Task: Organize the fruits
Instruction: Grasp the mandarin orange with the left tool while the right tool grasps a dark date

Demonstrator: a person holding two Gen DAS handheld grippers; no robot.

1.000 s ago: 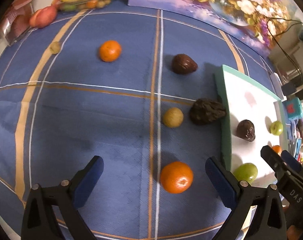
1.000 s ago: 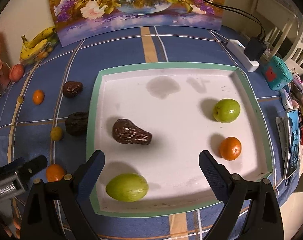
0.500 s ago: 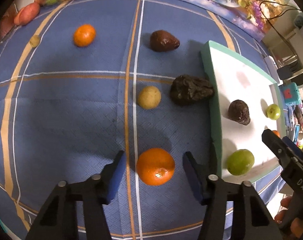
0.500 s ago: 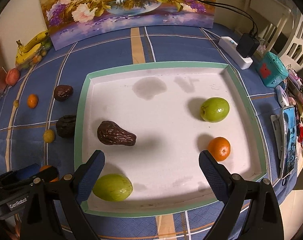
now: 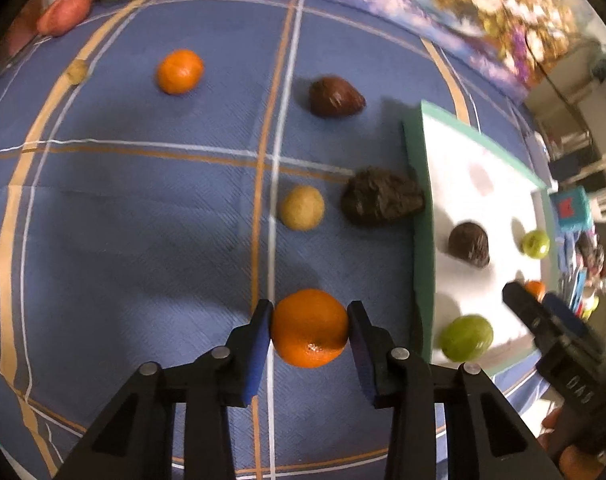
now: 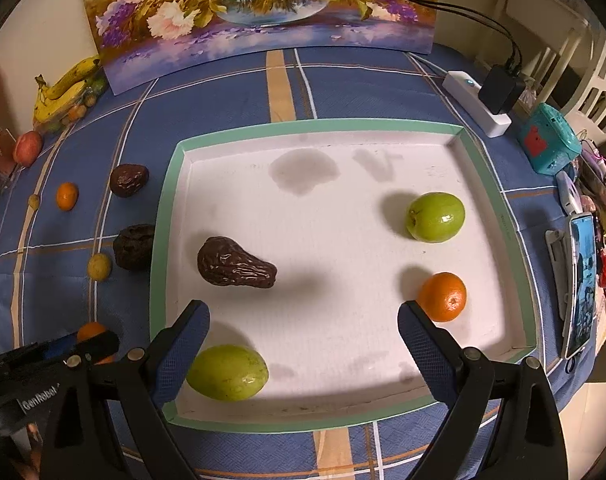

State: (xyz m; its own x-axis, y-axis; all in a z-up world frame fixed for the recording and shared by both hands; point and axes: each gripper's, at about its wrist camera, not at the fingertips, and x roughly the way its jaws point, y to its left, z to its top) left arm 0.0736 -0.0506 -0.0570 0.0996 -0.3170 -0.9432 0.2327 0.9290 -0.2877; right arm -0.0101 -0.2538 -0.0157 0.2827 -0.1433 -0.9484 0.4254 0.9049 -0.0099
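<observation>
A: Left wrist view first, what shows?
B: Left tool (image 5: 309, 326) points down at the blue checked worktop (image 5: 123, 220). Its jaws are closing, pads touching both sides of an orange (image 5: 309, 328). Open cloth spreads to the left; the tray's green edge (image 5: 421, 240) stands near on the right. A yellow fruit (image 5: 303, 213) and a dark wrinkled fruit (image 5: 381, 201) lie beyond.

A: And the right wrist view?
B: Right tool (image 6: 303, 334) hangs over the white tray (image 6: 343, 240), jaws spread wide, gripping nothing. A green fruit (image 6: 227, 372) lies by its left finger, a small orange (image 6: 443, 297) touches the right fingertip in the picture. Bare tray floor lies between.
</observation>
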